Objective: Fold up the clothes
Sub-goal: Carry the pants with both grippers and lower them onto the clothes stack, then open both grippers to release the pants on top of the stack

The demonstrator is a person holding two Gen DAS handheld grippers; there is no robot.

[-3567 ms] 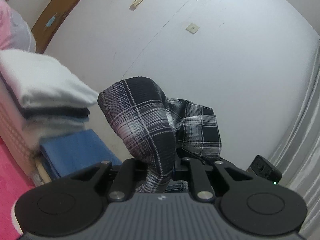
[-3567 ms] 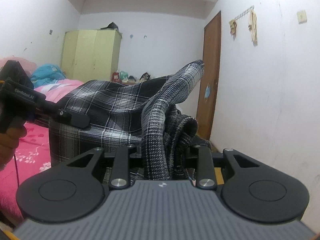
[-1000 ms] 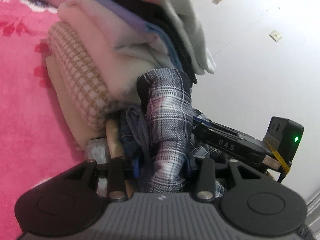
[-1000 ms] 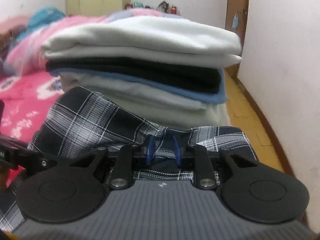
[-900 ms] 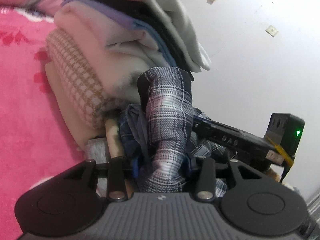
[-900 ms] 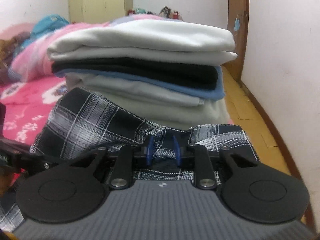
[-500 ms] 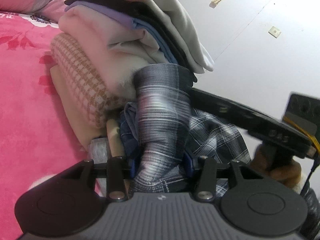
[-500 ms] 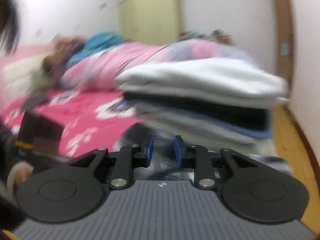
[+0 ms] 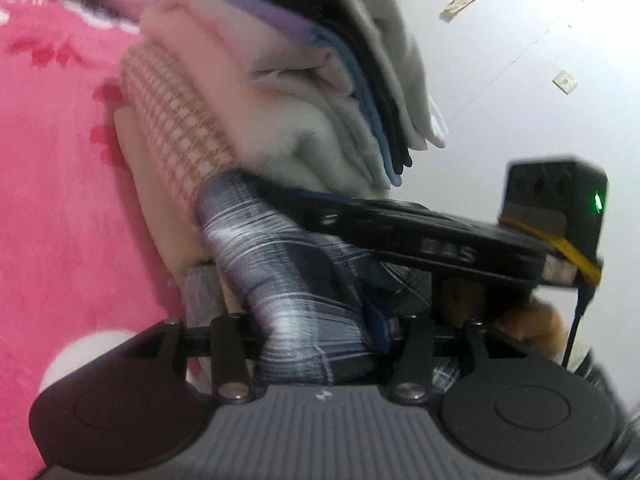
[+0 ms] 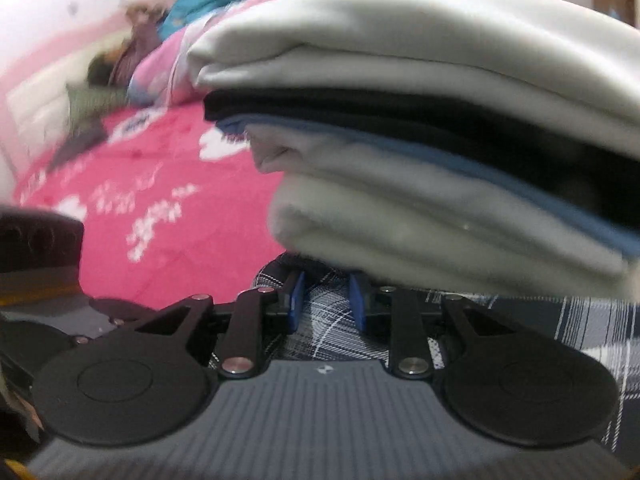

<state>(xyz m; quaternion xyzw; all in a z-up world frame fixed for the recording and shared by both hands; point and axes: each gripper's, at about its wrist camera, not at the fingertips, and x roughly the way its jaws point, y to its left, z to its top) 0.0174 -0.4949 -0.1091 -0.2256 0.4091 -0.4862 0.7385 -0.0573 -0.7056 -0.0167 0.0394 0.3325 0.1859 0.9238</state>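
Down from mid-air and onto the bright pink fleecy bedspread with white flower prints [image 10: 168, 184], right at the foot of the tall stack of folded soft garments in white, black, blue and brown-check [image 9: 280, 92]: the black-and-white plaid woven shirt [image 9: 280, 264], a few seconds ago hoisted in front of the wall, now bunched low against the pile. Looks like the set-down stage of the fold, with letting go underway. Thick rolled ridge of plaid between the jaws of the left gripper [image 9: 316, 328], jaws just been opening, cloth between them yet the squeeze eased, pads apparently no longer biting. Right gripper [image 10: 325, 300] narrow, blue pads [image 10: 294, 300] close together, flat plaid showing in the gap; pinching or merely lying over it, cannot tell. Shirt limp, creased, thin; stack plump, rounded at the folds, overhanging.
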